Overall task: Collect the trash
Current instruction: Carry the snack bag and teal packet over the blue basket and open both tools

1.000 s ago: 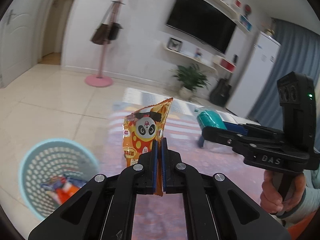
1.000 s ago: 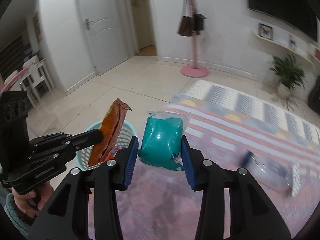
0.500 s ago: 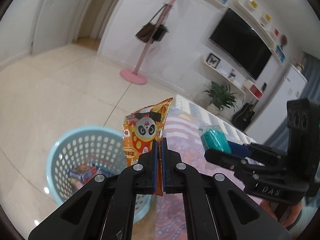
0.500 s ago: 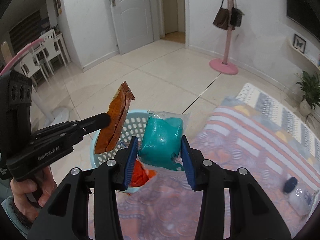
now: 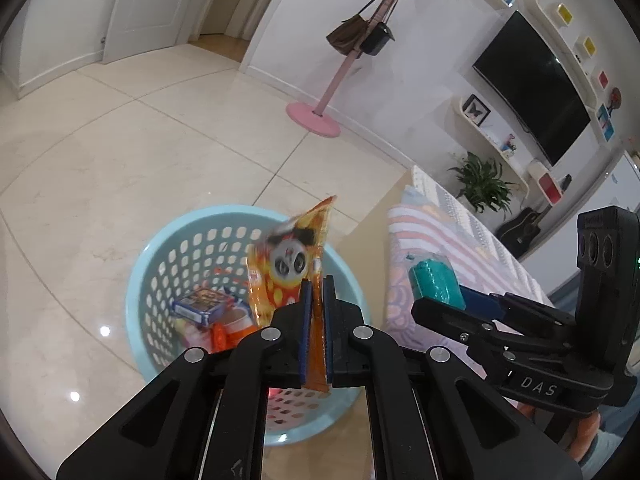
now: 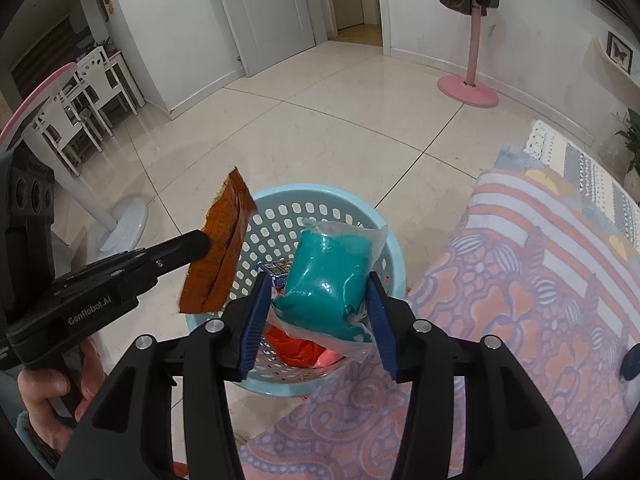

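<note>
Right wrist view: the right hand-held gripper (image 6: 318, 312) stands over the blue basket (image 6: 390, 248), with the teal packet (image 6: 330, 276) between its blue pads.
Right jaws: they have just been opening; the left pad already stands clear of the packet, the right one looks to be just touching it, so the hold is loosening, not clamped.
Left jaws: the left hand-held gripper (image 5: 316, 320) is closed tight on the lower edge of the orange snack bag (image 5: 290, 260), which sticks up toward 12 o'clock.
Where the trash is: both pieces hang above the basket mouth; the basket sits on the tiled floor (image 6: 320, 120), beside the patterned cloth (image 6: 520, 300) at 3 o'clock, and holds a small box (image 5: 204, 304) and other wrappers.
Doing it well: let the teal packet fall only while it is over the middle of the opening, not the near rim; then open the left jaws wide, since a thin bag may cling to a pad.
Pose: both point steeply down at the basket, left one in from 9 o'clock; a hand (image 6: 48, 392) grips its handle.
</note>
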